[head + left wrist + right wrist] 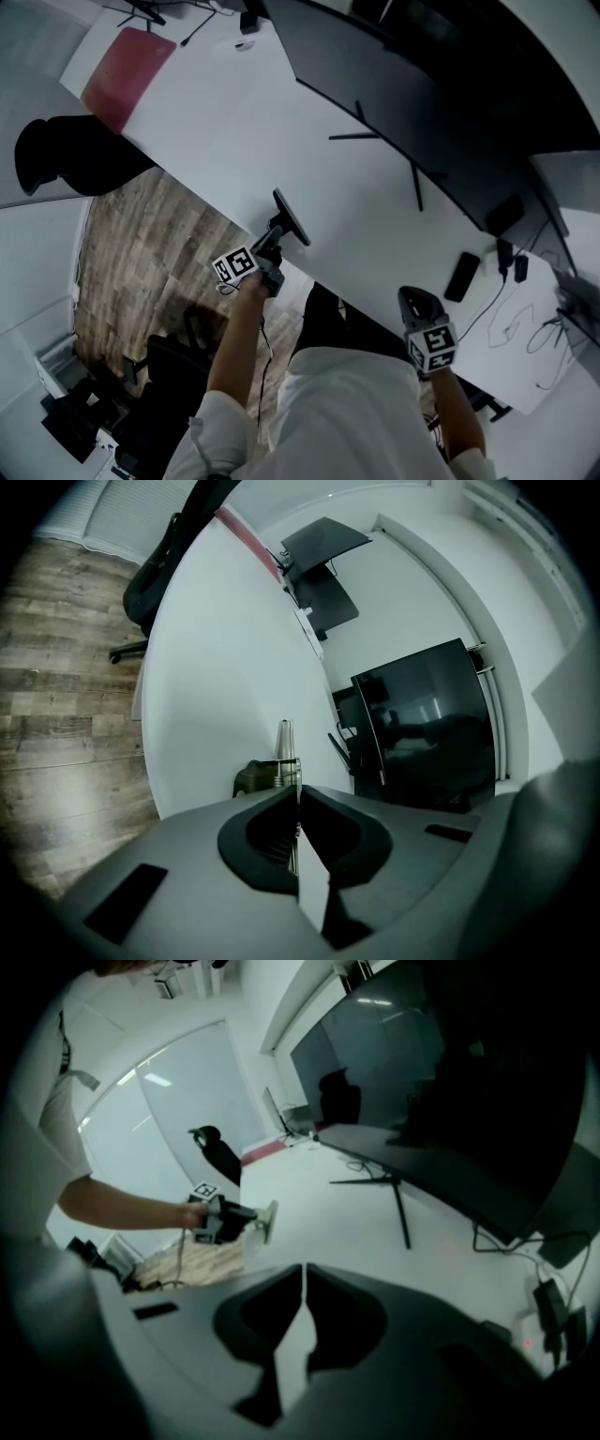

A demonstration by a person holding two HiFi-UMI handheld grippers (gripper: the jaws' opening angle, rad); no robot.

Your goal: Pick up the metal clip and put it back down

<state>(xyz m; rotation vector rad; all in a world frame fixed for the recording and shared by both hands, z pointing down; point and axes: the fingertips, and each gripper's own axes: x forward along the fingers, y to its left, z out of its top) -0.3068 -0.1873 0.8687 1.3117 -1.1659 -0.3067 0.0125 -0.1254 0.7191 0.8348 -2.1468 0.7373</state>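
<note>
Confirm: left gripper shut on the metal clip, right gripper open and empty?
One thing is wrong: the right gripper is shut, not open. The right gripper view shows its jaws together with nothing between them. The rest holds: the left gripper is shut on the metal clip.

A long white table (244, 122) stands on a floor of grey-brown wood planks (141, 253), with a black office chair (66, 155) just off its left edge. A wide dark monitor (422, 103) stands along the table's far edge and a red mat (127, 75) lies at its far left corner. The wall (412, 592) behind is plain white.
</note>
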